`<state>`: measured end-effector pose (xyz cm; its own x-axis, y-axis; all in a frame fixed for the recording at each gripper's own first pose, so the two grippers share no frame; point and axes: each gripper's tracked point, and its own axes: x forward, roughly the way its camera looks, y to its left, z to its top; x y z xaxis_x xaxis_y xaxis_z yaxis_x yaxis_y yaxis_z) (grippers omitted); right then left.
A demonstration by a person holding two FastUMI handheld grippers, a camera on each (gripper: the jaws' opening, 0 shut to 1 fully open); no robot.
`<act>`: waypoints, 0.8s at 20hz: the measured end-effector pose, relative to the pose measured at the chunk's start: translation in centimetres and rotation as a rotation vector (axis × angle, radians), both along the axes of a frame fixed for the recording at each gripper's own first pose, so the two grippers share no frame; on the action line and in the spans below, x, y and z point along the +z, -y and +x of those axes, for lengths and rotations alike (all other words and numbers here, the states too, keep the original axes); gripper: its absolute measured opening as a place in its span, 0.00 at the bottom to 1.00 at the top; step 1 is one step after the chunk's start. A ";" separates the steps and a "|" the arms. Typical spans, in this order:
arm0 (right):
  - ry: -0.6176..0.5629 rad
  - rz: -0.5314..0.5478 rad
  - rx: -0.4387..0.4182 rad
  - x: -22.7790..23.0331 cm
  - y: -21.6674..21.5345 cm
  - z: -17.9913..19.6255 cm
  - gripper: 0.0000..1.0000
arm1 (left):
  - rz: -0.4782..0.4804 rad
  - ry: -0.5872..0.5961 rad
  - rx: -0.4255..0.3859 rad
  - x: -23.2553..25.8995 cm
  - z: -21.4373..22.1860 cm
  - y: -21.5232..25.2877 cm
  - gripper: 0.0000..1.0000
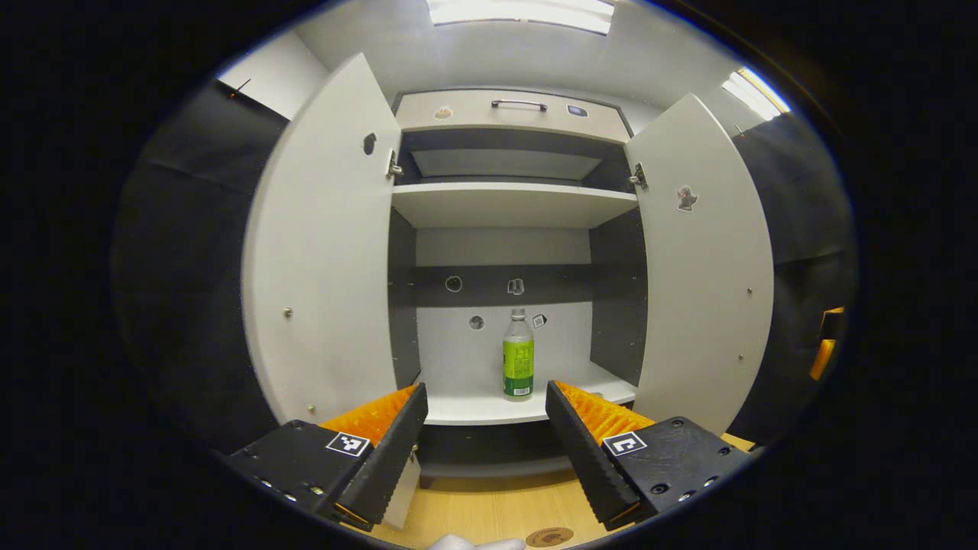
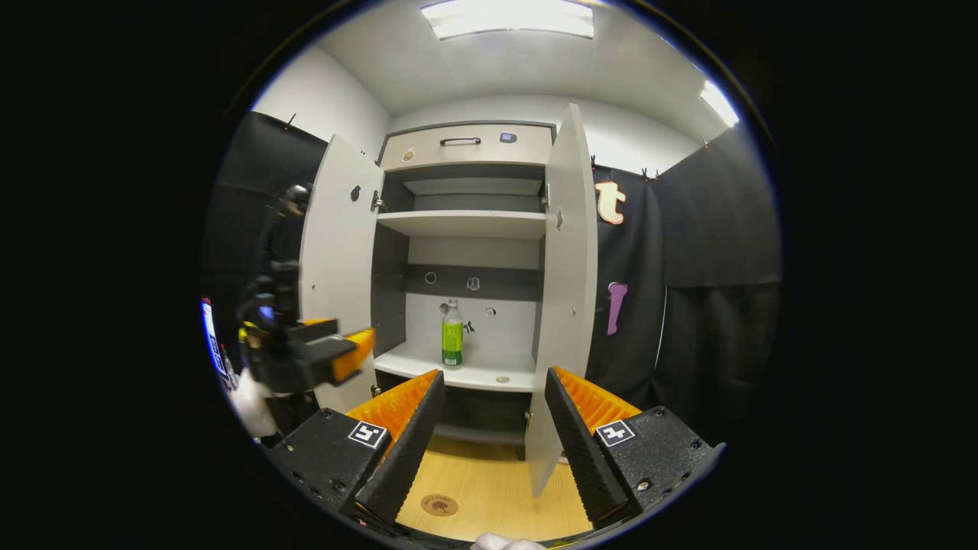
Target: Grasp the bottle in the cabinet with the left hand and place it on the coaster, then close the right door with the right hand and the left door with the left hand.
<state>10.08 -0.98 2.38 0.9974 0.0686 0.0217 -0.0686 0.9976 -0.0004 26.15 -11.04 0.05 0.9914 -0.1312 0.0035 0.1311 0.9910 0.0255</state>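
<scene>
Both tongs gape, released: left gripper [image 1: 487, 397] faces the bottle [image 1: 518, 354] well ahead; clipping it off-centre could topple it before the coaster [image 2: 439, 505].

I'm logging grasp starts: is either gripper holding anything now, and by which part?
Nothing is held. The left gripper and right gripper are both open, and the bottle stands untouched on the cabinet shelf.

One cabinet [image 1: 508, 114] with two open doors, left door [image 1: 325, 252] and right door [image 1: 707, 260]; one bottle [image 1: 518, 357]; one coaster [image 1: 548, 537]; two hand-held grippers, left [image 1: 485, 443] and right [image 2: 493, 435]
</scene>
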 end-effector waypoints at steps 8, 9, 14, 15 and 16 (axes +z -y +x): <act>-0.041 -0.078 0.022 -1.6 -0.5 3.2 0.82 | 0.006 -0.004 -0.023 -2.7 17.6 5.6 0.95; -0.051 -0.088 0.026 -1.9 -0.5 3.6 0.82 | -0.003 -0.022 -0.010 -3.6 19.4 5.8 0.96; -0.058 -0.083 0.040 -2.4 -0.1 5.0 0.82 | 0.026 -0.082 0.064 -7.7 25.4 5.2 0.96; -0.059 -0.083 0.031 -2.6 0.5 5.2 0.82 | 0.020 -0.100 0.065 -8.4 26.0 5.3 0.96; -0.067 -0.082 0.025 -2.8 0.8 5.4 0.82 | 0.009 -0.104 0.060 -8.6 26.3 5.5 0.96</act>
